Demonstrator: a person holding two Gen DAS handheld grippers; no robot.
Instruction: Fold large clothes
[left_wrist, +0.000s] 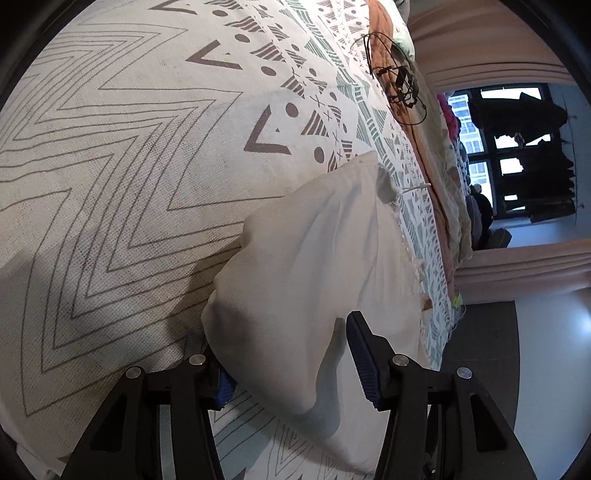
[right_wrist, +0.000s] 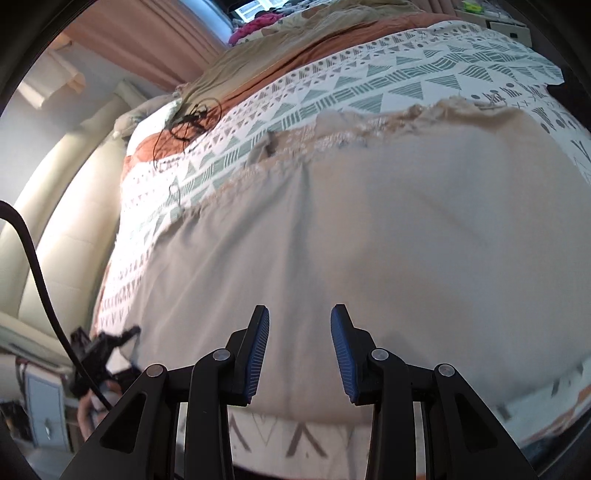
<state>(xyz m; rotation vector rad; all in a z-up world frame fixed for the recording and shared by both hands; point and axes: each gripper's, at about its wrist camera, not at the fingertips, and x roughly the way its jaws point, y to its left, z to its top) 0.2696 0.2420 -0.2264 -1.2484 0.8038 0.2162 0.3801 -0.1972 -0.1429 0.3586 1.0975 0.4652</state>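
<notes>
At lower centre of the left wrist view, left tool clenched on a fold of beige garment over patterned bedspread. At lower centre of the right wrist view, right tool released, jaws apart above the garment, nothing between.

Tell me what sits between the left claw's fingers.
A bunched fold of the beige garment fills the left claw, over the patterned bedspread; the left wrist view shows it.

Daylight from the window lights both views evenly; its panes blow out to white. Soft shadows fall across the bedspread at lower left. The left wrist view is sharp. The right wrist view is smeared by motion blur, worst along the cloth edge. Fisheye bending and dark vignetting ring both.
</notes>
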